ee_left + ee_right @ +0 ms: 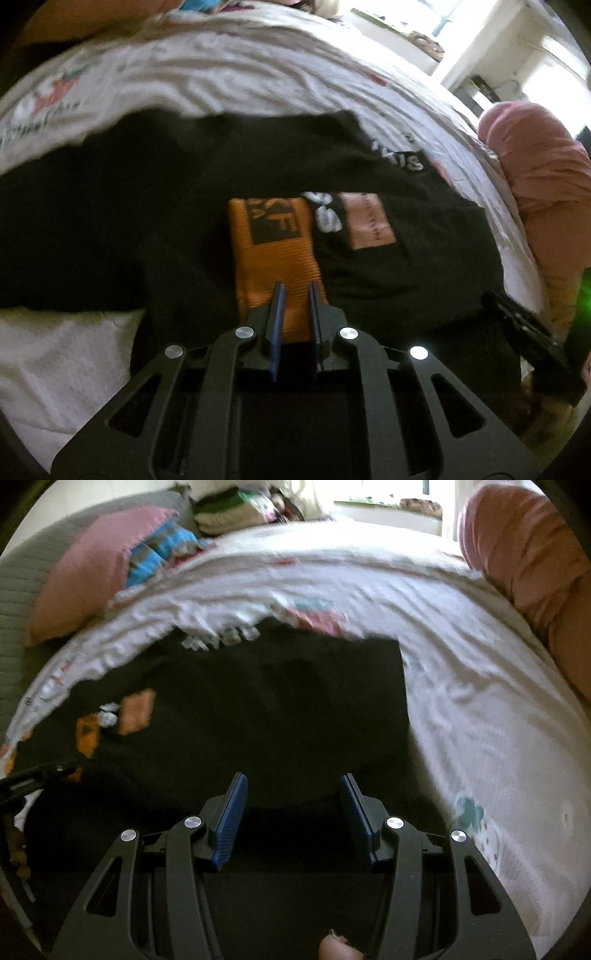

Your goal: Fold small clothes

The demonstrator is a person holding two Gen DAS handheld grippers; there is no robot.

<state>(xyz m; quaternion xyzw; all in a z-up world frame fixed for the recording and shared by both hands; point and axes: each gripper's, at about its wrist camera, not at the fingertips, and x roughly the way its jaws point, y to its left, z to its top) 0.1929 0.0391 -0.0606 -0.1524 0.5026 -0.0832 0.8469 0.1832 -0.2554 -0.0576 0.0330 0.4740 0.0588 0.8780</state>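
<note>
**Claws over the black garment**

Left claw is pinched nearly closed above the orange label; right claw stands half-wide, empty. Black garment lies spread on the bed, limp and light; its hem corners look best to grasp.

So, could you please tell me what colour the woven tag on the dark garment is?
Orange, with a black printed square; the woven tag shows best in the left wrist view.

Place: my bedroom at home.
Bed: I'm working over a wrinkled white printed bedsheet.
Pillows: a pink pillow by the grey headboard.
Laundry: folded clothes stacked at the far edge.
Light: a bright window beyond.
</note>
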